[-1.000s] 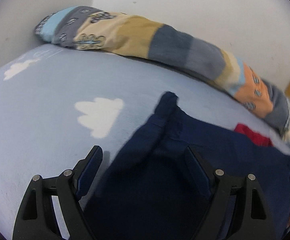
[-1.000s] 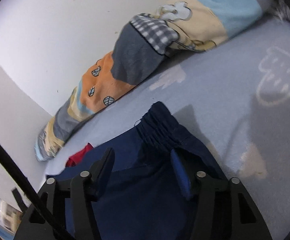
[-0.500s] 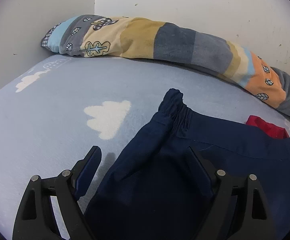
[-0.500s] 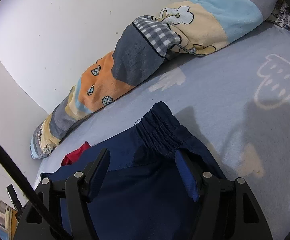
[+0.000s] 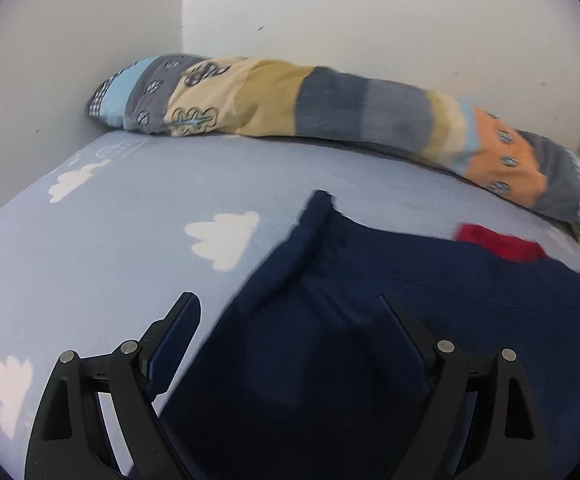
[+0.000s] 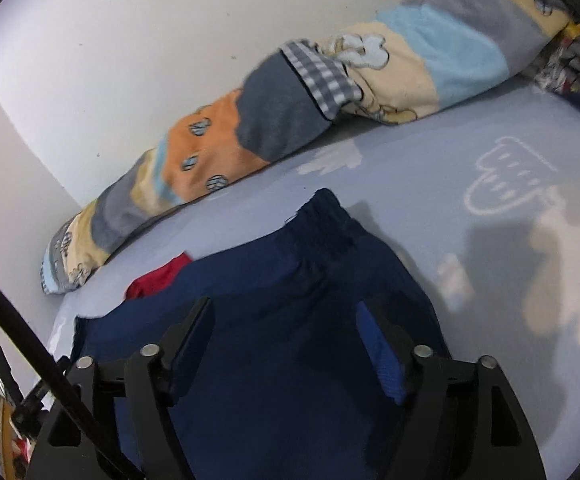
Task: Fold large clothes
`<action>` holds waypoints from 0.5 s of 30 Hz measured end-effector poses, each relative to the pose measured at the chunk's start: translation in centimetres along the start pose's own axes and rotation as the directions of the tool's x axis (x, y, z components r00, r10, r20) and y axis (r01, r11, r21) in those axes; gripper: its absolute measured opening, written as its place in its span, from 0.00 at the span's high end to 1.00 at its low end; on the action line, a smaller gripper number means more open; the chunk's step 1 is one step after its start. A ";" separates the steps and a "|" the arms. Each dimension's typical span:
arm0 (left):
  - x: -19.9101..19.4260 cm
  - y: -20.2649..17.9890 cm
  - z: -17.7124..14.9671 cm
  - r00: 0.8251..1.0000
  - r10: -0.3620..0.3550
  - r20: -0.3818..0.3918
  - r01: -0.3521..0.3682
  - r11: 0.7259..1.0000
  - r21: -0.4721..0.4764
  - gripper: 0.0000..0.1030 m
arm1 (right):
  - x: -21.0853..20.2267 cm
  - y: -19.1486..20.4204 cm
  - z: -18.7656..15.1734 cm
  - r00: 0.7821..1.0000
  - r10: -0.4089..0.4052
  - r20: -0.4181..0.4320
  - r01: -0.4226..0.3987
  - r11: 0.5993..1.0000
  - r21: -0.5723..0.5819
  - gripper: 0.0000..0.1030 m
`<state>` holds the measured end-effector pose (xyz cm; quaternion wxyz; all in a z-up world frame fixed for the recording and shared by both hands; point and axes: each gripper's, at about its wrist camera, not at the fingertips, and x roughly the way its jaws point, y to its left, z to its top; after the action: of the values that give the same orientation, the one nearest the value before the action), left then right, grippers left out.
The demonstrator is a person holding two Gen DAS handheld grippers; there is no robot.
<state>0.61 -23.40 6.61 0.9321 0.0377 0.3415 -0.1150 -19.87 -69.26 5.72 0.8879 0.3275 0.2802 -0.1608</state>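
The navy trousers (image 5: 369, 320) lie spread on the bed (image 5: 110, 248), which has a pale blue sheet printed with white clouds; the trousers serve as the landmark here. In the left wrist view, a white cloud print (image 5: 222, 238) sits just left of the trousers' edge. The left gripper (image 5: 286, 312) hangs over the near part of the trousers with its jaws spread wide and nothing between them, the left finger over bare sheet beside the cloth, the right finger over the cloth itself. The gathered elastic waistband (image 5: 319, 208) forms the far corner of the trousers. Behind the trousers, along the white wall, stretches a long rolled patchwork blanket (image 5: 329, 100). A red cloth (image 5: 497, 240) peeks out at the trousers' far right edge.

In the right wrist view, the red cloth (image 6: 158, 280) shows at the trousers' (image 6: 290, 340) far left edge. The right gripper (image 6: 286, 312) hangs above the trousers, jaws wide apart and empty, both fingers over the cloth. The waistband (image 6: 325, 216) lies beyond it, the blanket (image 6: 290, 108) further behind
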 end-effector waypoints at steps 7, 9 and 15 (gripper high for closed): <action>-3.6 -1.5 -5.3 0.998 0.004 -0.065 0.008 0.985 0.173 0.11 | -3.5 1.6 -5.1 0.995 0.017 -0.096 -0.021 0.999 -0.040 0.22; -2.5 -1.2 -7.0 0.986 0.010 -0.164 0.022 0.981 0.195 0.10 | -3.9 1.4 -6.2 0.990 -0.021 -0.143 0.010 0.997 -0.076 0.22; -4.1 2.4 -8.2 0.965 -0.035 -0.261 0.053 0.997 0.063 0.02 | -6.5 -3.1 -6.6 0.972 -0.128 -0.195 0.129 0.992 -0.010 0.23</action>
<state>-7.02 -19.04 2.99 0.8746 0.0772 0.4572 -0.1413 -29.08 -66.41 4.01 0.8433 0.3243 0.3864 -0.1855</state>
